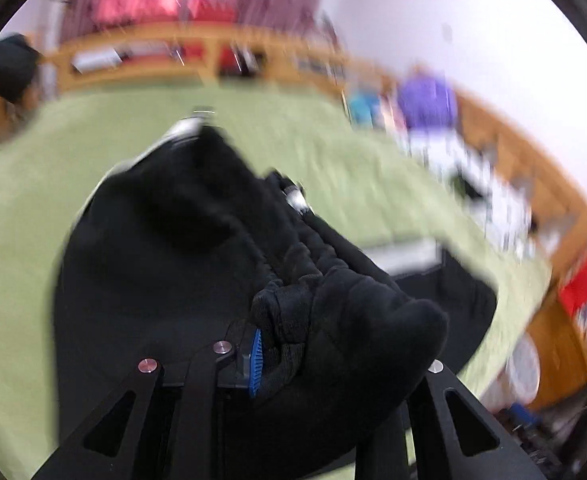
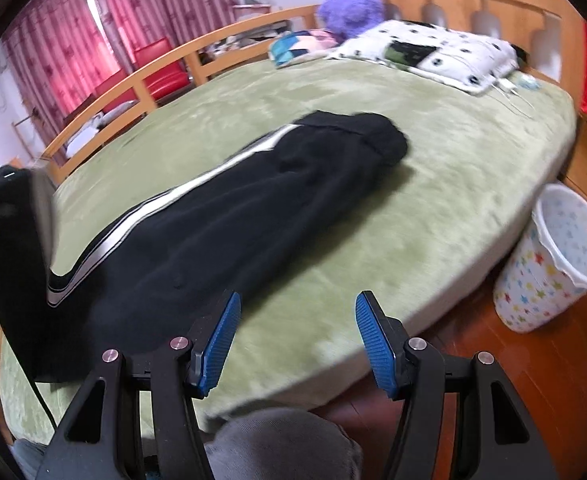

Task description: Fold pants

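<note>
One pair of black pants (image 2: 229, 216) lies along the green bed (image 2: 433, 184). The left gripper (image 1: 293, 360) fingers clamp its bunched waistband, lifted. The right gripper (image 2: 297, 340) fingers gape wide, empty, just beside the pants' near edge.

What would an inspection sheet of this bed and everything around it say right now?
Surface: green blanket covering the bed, soft and fuzzy.
Job's things: black pants with white side stripes, lying lengthwise on the blanket.
Clutter: purple plush toy, spotted pillow, small items near the pillow.
Grippers: left gripper shut on black pants fabric; right gripper open, empty, at the bed's edge.
Cables: thin white cord by the pillow, unclear.
Surroundings: wooden bed rail, red curtains, star-patterned bin on the floor.
</note>
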Demonstrator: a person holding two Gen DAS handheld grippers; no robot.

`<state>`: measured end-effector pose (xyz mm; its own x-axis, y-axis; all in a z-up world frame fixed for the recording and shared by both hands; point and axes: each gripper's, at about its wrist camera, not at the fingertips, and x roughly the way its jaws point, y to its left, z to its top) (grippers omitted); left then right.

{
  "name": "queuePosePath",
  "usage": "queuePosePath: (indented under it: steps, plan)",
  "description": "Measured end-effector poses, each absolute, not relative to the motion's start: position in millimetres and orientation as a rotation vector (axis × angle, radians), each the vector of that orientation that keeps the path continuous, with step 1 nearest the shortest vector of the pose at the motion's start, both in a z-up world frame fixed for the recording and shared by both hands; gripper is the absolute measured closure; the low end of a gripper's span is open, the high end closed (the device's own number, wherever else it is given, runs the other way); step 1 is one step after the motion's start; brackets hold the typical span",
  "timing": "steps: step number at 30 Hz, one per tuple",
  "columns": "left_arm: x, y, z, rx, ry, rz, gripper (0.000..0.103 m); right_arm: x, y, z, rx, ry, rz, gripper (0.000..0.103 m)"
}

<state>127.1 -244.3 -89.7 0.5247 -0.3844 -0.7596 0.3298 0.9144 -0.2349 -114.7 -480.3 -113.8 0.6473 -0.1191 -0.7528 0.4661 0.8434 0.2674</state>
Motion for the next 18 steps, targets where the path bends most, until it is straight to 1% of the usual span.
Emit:
queuePosePath:
  steps: [1,3,4,5,7,8,9,10,11,12,14,18]
  plan:
    - [130,-258,-112,-0.045,1.008,-0.457,0.068,-119,-484,-116,0.473,0.81,-0.352,0.044]
    - [127,-272,-147,-0.044,1.16,-0.5,0.067,-124,-487,-119,0.481,0.817,-0.354,0.044]
    - [121,-272,-155,-0.055,1.18,-0.501,0.063,-123,-488,-121,0.482,0.822,-0.347,0.044]
    - [114,-266,-157,-0.076,1.174,-0.508,0.06,-120,-488,-122,0.478,0.825,-0.334,0.044]
    - [102,-251,-145,-0.098,1.144,-0.563,0.045,-112,-483,-125,0.464,0.826,-0.306,0.044]
    - [98,-241,-137,-0.113,1.129,-0.584,0.043,-104,-479,-126,0.458,0.825,-0.287,0.044]
    - [95,-229,-129,-0.132,1.11,-0.594,0.039,-99,-475,-126,0.457,0.823,-0.27,0.044]
    - [94,-214,-118,-0.159,1.078,-0.589,0.032,-88,-469,-127,0.46,0.819,-0.235,0.044]
    - [91,-195,-106,-0.176,1.038,-0.562,0.029,-78,-462,-128,0.461,0.814,-0.2,0.044]
    - [89,-176,-96,-0.177,0.998,-0.53,0.027,-69,-457,-127,0.459,0.811,-0.176,0.044]
    - [86,-143,-84,-0.159,0.937,-0.429,0.027,-43,-436,-124,0.44,0.798,-0.098,0.044]
    - [85,-77,-79,-0.178,0.908,-0.244,0.029,-4,-394,-115,0.401,0.762,0.046,0.044]
